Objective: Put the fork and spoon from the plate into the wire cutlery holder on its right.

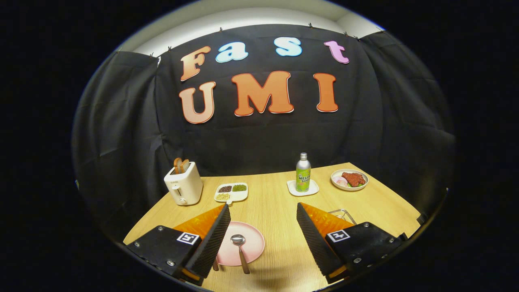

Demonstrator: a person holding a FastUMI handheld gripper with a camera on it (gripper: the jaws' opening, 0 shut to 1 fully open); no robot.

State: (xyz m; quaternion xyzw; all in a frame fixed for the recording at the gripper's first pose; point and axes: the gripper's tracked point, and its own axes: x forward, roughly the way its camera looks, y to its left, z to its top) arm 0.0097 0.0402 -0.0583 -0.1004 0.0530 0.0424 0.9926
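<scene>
Gripper view: tongs [263,239] spread wide apart, gripping nothing, hovering over the near part of the wooden table [275,202]. Pink plate [249,249] sits on the table between the fingers, close to the left finger, which covers its left part. Metal spoon [240,247] lies on the plate, bowl pointing away, handle running toward the near plate edge and past it. A second handle end [215,267] peeks out just beside the left finger; probably the fork, rest hidden. Wire cutlery holder [342,214] partly visible behind the right finger, right of the plate, mostly covered. Beyond the fingers, along the table's far side: white toaster [183,184] with toast in its slots, divided white dish [231,192] with beans, green soda bottle [303,172] upright on a white coaster [303,188], plate of meat [349,179] at far right.
</scene>
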